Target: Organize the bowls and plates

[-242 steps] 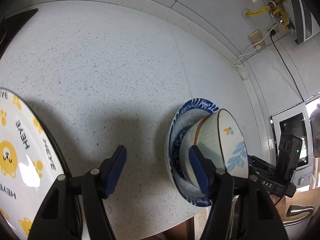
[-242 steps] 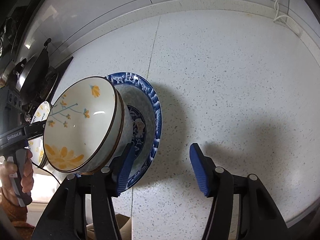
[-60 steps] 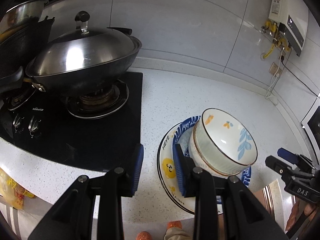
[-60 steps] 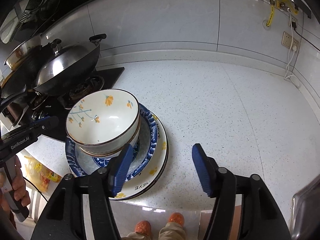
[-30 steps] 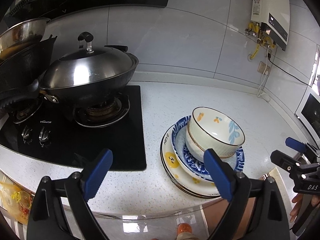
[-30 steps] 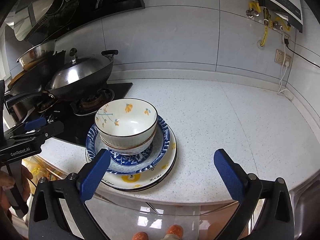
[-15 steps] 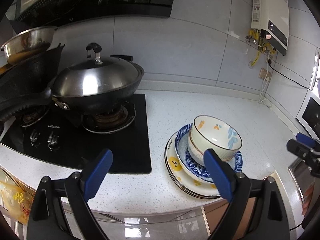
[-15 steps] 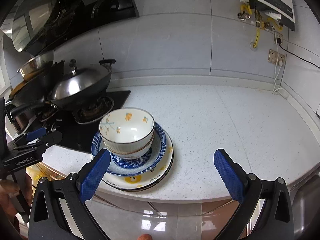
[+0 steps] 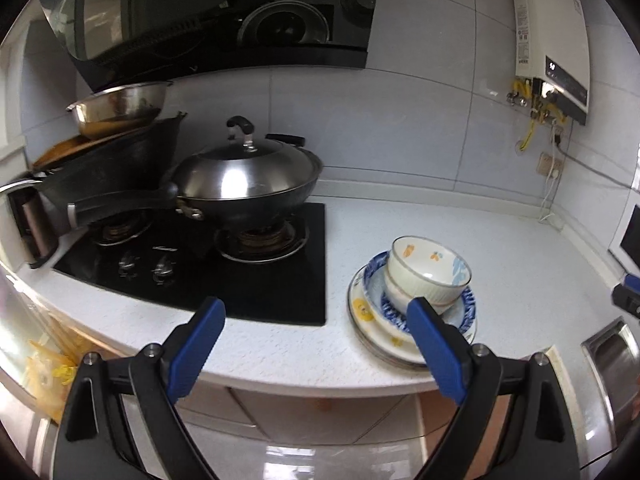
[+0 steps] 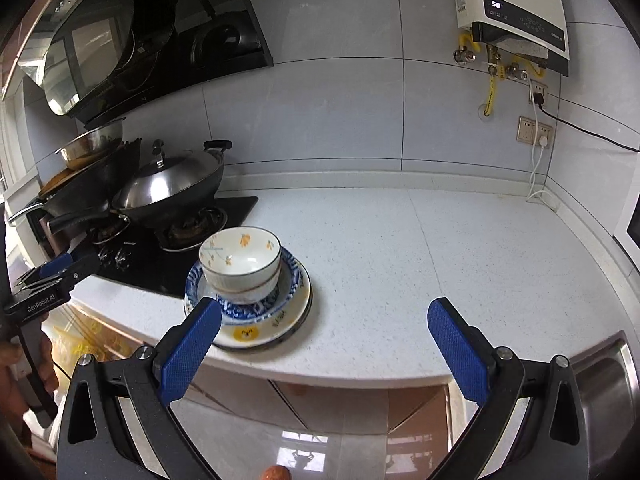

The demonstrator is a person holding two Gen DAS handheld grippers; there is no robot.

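Observation:
A white bowl with orange flowers sits in a blue-patterned dish, which rests on a white plate with yellow cartoon prints. The stack stands on the white speckled counter near its front edge. My left gripper is open and empty, held back from the counter edge, left of the stack. My right gripper is open and empty too, also off the counter, with the stack behind its left finger. The left gripper's body shows at the right view's left edge.
A black gas hob with a lidded steel wok and a dark pan lies left of the stack. A steel sink is at the right. A water heater and socket cables hang on the tiled wall.
Both grippers have pulled back and away from the counter, so the stack looks smaller and farther. Both opened wide about a second ago and stay open. The stack has not moved.

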